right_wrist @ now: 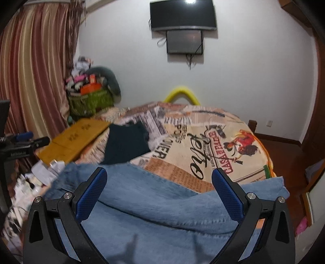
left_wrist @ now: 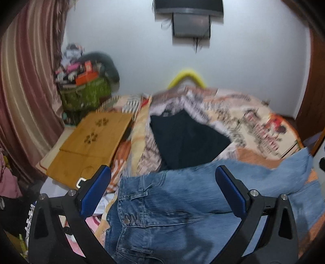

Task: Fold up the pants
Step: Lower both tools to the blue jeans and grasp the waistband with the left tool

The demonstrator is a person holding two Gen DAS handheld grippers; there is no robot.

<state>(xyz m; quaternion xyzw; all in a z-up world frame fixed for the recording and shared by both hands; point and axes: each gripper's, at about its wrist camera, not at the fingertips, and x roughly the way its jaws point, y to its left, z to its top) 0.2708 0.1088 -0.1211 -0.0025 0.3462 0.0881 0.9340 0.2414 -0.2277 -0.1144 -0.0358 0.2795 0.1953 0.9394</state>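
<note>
Blue jeans [left_wrist: 172, 207] lie spread on the bed, waistband and button at the left in the left wrist view. My left gripper [left_wrist: 162, 182] is open and hovers over the waistband end, fingers apart and holding nothing. In the right wrist view the jeans' legs [right_wrist: 158, 213] fill the foreground, hems toward the right. My right gripper [right_wrist: 159, 182] is open above the leg fabric, empty. A folded dark garment [left_wrist: 186, 138] lies farther back on the bed; it also shows in the right wrist view [right_wrist: 127, 144].
The bed has a printed cover [right_wrist: 203, 146]. A wooden lap tray [left_wrist: 87, 146] lies at the bed's left edge. A green bag [left_wrist: 85, 95] full of clutter stands by the striped curtain [right_wrist: 36, 77]. A TV [right_wrist: 182, 16] hangs on the far wall. The other gripper [right_wrist: 26, 144] shows at the far left.
</note>
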